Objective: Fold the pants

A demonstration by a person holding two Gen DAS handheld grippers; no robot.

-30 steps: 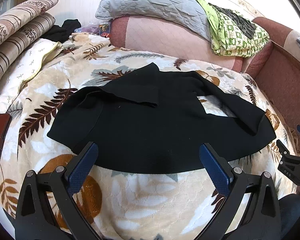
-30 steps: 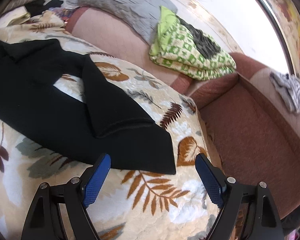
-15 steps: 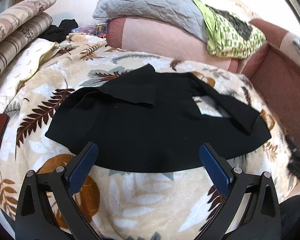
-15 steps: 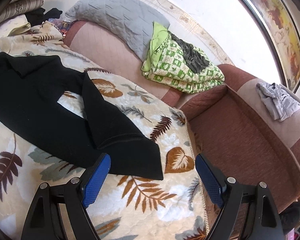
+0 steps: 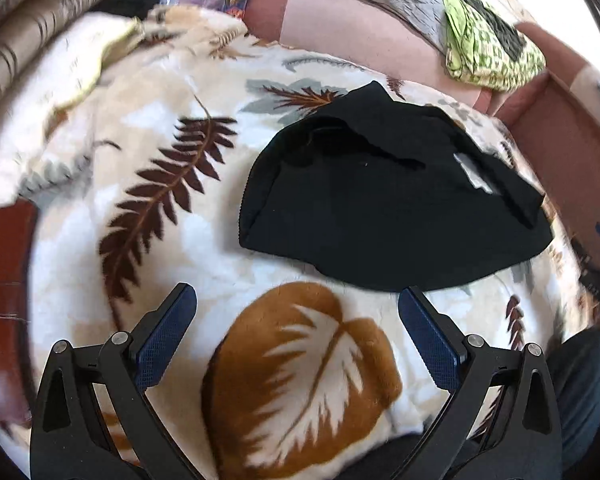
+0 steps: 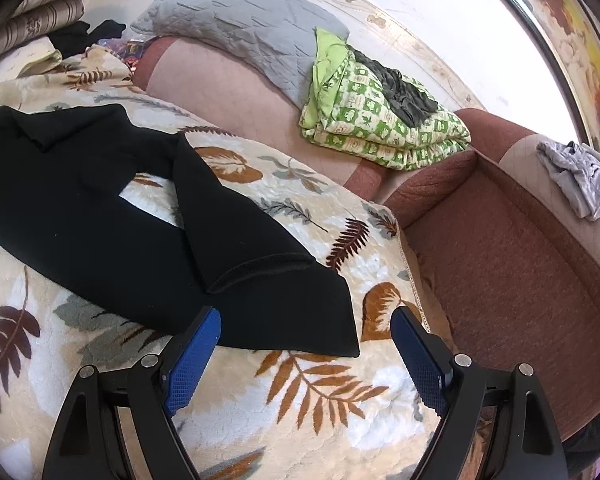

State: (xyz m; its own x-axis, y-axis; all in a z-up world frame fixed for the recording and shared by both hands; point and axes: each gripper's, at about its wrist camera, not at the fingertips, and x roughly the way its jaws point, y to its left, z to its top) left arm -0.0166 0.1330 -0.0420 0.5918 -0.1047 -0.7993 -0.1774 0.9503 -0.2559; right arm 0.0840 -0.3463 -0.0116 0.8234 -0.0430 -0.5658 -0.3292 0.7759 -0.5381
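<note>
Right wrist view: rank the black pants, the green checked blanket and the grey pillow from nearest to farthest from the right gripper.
From the right gripper, which is open:
1. Black pants: spread on the leaf-print bedspread, their near corner lying just ahead of the fingertips.
2. Green checked blanket: folded on the sofa back, beyond the pants and to the right.
3. Grey pillow: farthest, up at the wall, left of the blanket.

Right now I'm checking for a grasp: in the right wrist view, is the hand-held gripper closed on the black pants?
No, the right hand-held gripper stands open, with the black pants lying loose beyond it.
</note>
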